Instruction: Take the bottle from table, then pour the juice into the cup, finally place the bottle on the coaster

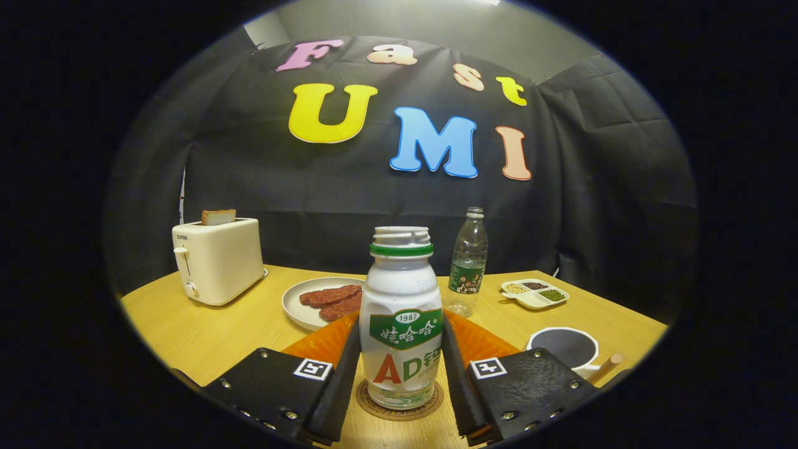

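The bottle (401, 318) stands upright on the round cork-like coaster (399, 401), between the two jaws of the gripper (401, 368); the jaws flank its lower body closely, but whether both press on it or have just let go I cannot tell. The bottle is white plastic, squat and ribbed at the shoulder, with a green collar, an open threaded neck with no cap, and a clear band at the base; its contents cannot be made out. Beyond the right jaw sits the cup (564, 346), white-rimmed and dark inside, with a pale stick (606, 366) leaning at its near side; what it holds is unclear. Behind the bottle lies an orange ridged mat (477, 340) on the smooth yellow wooden desk (206, 330). Farther back, a white round plate (305, 305) carries dark red slices (330, 299); a clear bottle with a green label (467, 265) stands upright just beside it; a small white tray (535, 293) with three compartments holds pale, dark and green grains. A cream toaster (217, 259) with a slice of bread (218, 217) poking out stands at the far left.
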`<state>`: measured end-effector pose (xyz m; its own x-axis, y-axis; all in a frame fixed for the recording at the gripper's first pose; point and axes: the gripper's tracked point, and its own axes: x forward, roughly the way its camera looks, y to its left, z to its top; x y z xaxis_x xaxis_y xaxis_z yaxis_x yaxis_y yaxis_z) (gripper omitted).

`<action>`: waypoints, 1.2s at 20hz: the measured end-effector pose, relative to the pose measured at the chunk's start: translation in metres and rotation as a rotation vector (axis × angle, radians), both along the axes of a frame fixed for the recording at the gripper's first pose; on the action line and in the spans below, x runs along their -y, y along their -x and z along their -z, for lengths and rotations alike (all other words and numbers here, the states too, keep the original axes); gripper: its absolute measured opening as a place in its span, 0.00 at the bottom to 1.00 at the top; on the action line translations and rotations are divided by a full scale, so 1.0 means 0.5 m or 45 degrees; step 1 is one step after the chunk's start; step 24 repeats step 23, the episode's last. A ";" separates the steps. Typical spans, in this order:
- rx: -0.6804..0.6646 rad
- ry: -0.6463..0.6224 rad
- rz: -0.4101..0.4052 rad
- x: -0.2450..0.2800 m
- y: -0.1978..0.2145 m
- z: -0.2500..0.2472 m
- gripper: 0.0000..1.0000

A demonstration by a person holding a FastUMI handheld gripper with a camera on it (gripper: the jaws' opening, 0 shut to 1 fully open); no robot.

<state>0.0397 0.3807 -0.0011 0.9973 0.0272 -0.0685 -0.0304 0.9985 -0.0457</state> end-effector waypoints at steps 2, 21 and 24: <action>0.000 -0.030 0.003 0.001 0.000 0.000 0.67; 0.124 -0.150 -0.067 0.016 0.128 -0.129 0.95; 0.146 -0.148 -0.124 0.001 0.158 -0.173 0.95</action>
